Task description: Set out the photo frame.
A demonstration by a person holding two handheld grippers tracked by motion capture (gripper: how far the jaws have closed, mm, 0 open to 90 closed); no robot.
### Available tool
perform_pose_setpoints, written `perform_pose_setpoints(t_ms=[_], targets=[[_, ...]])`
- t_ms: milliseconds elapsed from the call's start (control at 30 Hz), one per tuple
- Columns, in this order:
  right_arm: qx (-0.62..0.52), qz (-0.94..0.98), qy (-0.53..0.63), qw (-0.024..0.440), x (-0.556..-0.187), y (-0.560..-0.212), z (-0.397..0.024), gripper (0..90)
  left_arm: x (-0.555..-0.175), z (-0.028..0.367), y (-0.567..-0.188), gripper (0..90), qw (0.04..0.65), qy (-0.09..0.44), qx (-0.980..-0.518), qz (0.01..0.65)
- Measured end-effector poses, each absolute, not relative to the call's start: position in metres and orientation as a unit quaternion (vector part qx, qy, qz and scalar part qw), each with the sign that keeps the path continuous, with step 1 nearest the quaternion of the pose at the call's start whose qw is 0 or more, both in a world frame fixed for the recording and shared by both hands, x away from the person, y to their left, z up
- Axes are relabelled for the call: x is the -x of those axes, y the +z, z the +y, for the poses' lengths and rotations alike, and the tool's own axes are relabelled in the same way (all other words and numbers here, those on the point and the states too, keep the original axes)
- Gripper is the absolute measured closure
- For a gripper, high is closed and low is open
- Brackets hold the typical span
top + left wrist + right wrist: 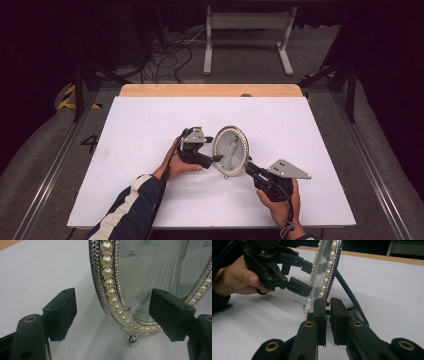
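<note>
Silver frame point(230, 150) — cream pearl border

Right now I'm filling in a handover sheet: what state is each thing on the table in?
Picture frame: upright on the white table, oval, pearl-edged, its back stand out behind it.
Left tongs: open, jaws either side of the frame's lower rim, not pressing.
Right tongs: nearly shut, closed on the frame's bottom edge.
</note>
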State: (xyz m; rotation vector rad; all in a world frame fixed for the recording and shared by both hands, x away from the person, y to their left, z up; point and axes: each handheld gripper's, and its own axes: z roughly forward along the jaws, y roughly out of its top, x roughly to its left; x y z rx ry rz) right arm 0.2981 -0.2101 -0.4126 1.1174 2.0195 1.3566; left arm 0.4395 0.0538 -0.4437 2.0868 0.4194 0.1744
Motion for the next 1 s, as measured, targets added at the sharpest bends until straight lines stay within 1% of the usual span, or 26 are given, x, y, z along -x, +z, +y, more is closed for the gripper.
perform_pose_setpoints(t_ms=[67, 133, 200, 267, 333, 500, 900, 1000], targets=[[-0.405, 0.734, 0.493, 0.231, -0.298, -0.413, -0.21, 83.3, -0.44, 0.052, -0.444, 23.5, 0.485, 0.067, -0.855, 0.171], [-0.405, 0.735, 0.493, 0.231, -0.298, -0.413, -0.209, 85.0, -0.439, 0.05, -0.444, 25.5, 0.49, 0.051, -0.855, 0.161], [-0.403, 0.734, 0.494, 0.233, -0.299, -0.413, -0.208, 85.3, -0.437, 0.048, -0.444, 28.4, 0.486, 0.045, -0.86, 0.15], [-0.402, 0.735, 0.495, 0.232, -0.299, -0.413, -0.208, 85.5, -0.437, 0.047, -0.444, 29.2, 0.484, 0.043, -0.862, 0.144], [-0.4, 0.736, 0.494, 0.232, -0.3, -0.413, -0.206, 85.1, -0.435, 0.046, -0.443, 29.2, 0.477, 0.051, -0.867, 0.139], [-0.403, 0.736, 0.494, 0.229, -0.301, -0.414, -0.208, 85.3, -0.435, 0.049, -0.442, 31.7, 0.472, 0.049, -0.87, 0.136], [-0.415, 0.732, 0.492, 0.224, -0.307, -0.416, -0.211, 85.2, -0.432, 0.057, -0.44, 40.5, 0.469, 0.053, -0.87, 0.143], [-0.415, 0.732, 0.491, 0.226, -0.309, -0.416, -0.211, 85.0, -0.431, 0.058, -0.44, 42.9, 0.466, 0.061, -0.871, 0.142]])
